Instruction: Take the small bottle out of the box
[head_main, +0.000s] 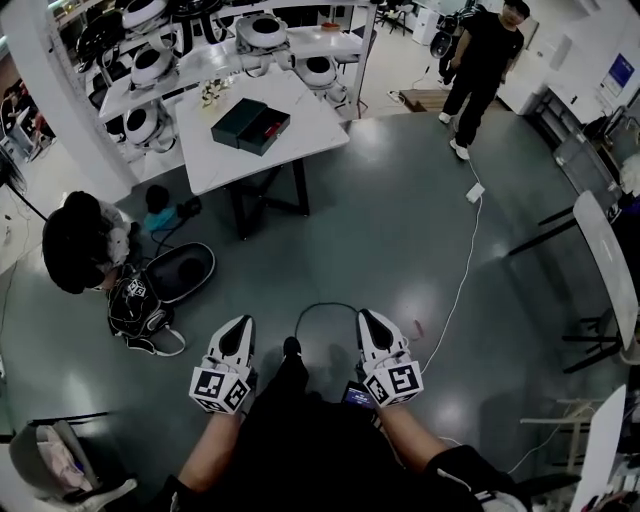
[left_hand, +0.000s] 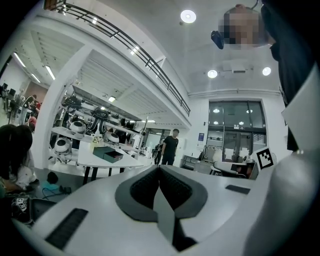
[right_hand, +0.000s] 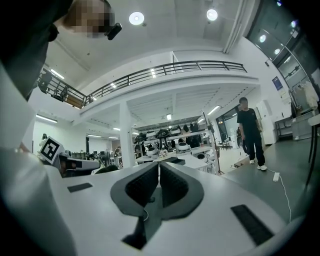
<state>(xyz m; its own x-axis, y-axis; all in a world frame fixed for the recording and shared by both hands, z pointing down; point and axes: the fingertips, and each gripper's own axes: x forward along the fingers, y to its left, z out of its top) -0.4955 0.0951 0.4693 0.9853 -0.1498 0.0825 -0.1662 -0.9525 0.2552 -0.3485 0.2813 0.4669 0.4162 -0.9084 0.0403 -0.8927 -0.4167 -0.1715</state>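
A dark green box (head_main: 251, 124) with its lid beside it lies on the white table (head_main: 300, 140) far ahead of me; it also shows in the left gripper view as the box (left_hand: 107, 154). No small bottle is visible at this distance. My left gripper (head_main: 240, 332) is held low near my body, jaws shut and empty. My right gripper (head_main: 368, 324) is beside it, also shut with nothing between the jaws. Both point toward the table, well short of it.
White shelves (head_main: 200, 60) with round white devices stand behind the table. A person crouches at the left (head_main: 80, 245) beside a black bag (head_main: 150, 300). Another person in black (head_main: 480, 70) stands at the far right. A white cable (head_main: 462, 270) runs across the grey floor.
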